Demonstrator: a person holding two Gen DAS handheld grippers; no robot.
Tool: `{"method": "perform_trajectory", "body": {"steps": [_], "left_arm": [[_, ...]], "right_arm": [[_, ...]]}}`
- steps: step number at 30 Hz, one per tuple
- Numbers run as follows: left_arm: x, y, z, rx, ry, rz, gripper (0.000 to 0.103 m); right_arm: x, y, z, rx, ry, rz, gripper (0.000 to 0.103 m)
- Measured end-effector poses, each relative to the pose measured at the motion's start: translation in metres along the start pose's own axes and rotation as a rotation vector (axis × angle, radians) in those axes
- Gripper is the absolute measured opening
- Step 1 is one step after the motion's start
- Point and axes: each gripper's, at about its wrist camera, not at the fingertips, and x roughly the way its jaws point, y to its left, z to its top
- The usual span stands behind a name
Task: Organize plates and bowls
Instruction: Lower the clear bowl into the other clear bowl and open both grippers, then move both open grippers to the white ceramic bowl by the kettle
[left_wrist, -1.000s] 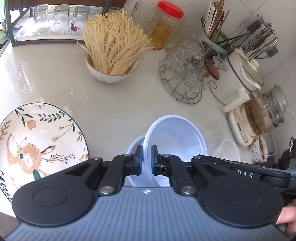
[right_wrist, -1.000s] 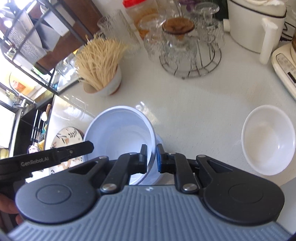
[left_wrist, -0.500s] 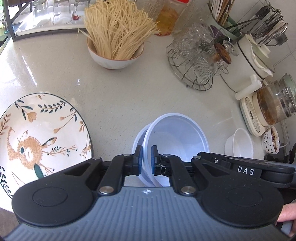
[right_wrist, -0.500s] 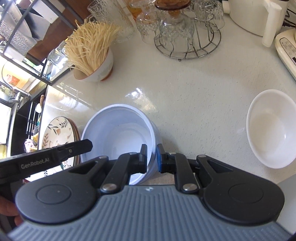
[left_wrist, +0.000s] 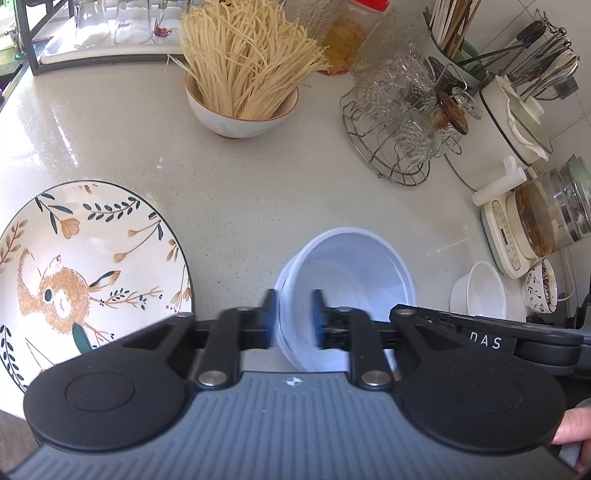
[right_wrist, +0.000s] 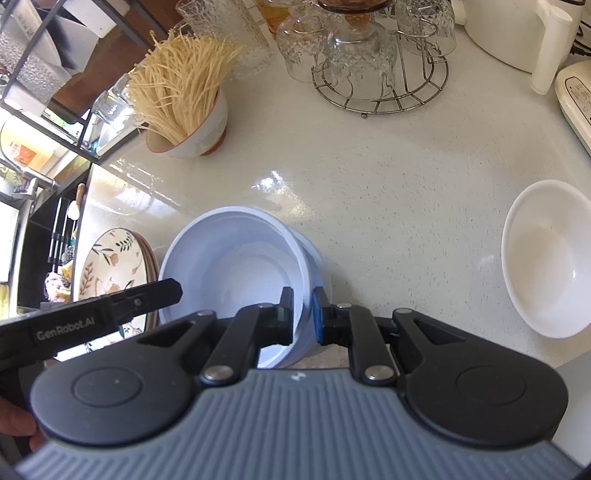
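Toward the bench's left edge lies my floral plate (left_wrist: 92, 266), flat on the pale stone; from the right wrist camera it seems to top a short stack (right_wrist: 110, 273). Behind it, toward the back edge, a bowl of dry noodles (left_wrist: 242, 110) stands upright.

My left tongs (left_wrist: 294, 314) are spread, their fingers standing a little off either side of the pale blue bowls' (left_wrist: 347, 288) near wall, blurred in this view. There are two bowls, one nested in the other and tilted inside it, near the front edge of the bench, just right of the plate.

My right tongs (right_wrist: 302, 317) pinch the right-hand wall of the upper bowl (right_wrist: 236, 269), one finger inside, one outside.

Further right a wire rack of glass cups (left_wrist: 402, 122) sits toward the back edge. A small white bowl (right_wrist: 550, 258) rests upright, well apart from the blue pair, with a patterned cup (left_wrist: 541, 286) just beyond it.
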Motion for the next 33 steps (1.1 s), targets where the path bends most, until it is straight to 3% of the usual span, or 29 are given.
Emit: {"method": "perform_trajectory", "body": {"steps": [1, 3, 5, 14, 24, 33], "left_arm": [[-0.001, -0.001, 0.000, 0.005, -0.009, 0.002, 0.043], [-0.003, -0.001, 0.000, 0.010, -0.018, 0.001, 0.043], [-0.006, -0.001, 0.000, 0.012, -0.026, -0.002, 0.043], [-0.026, -0.007, 0.003, 0.044, -0.087, -0.019, 0.043], [-0.057, -0.021, 0.004, 0.114, -0.167, -0.021, 0.043], [-0.072, -0.036, 0.015, 0.143, -0.183, -0.096, 0.043]], "right_arm": [[0.000, 0.000, 0.000, 0.006, 0.000, 0.004, 0.015], [-0.001, -0.002, 0.000, 0.020, -0.006, 0.016, 0.026], [-0.004, -0.002, -0.001, 0.031, -0.025, 0.022, 0.050], [-0.024, 0.007, 0.003, -0.001, -0.120, 0.002, 0.049], [-0.065, 0.013, 0.007, -0.051, -0.302, -0.021, 0.049], [-0.101, 0.003, 0.008, -0.008, -0.416, -0.036, 0.049]]}}
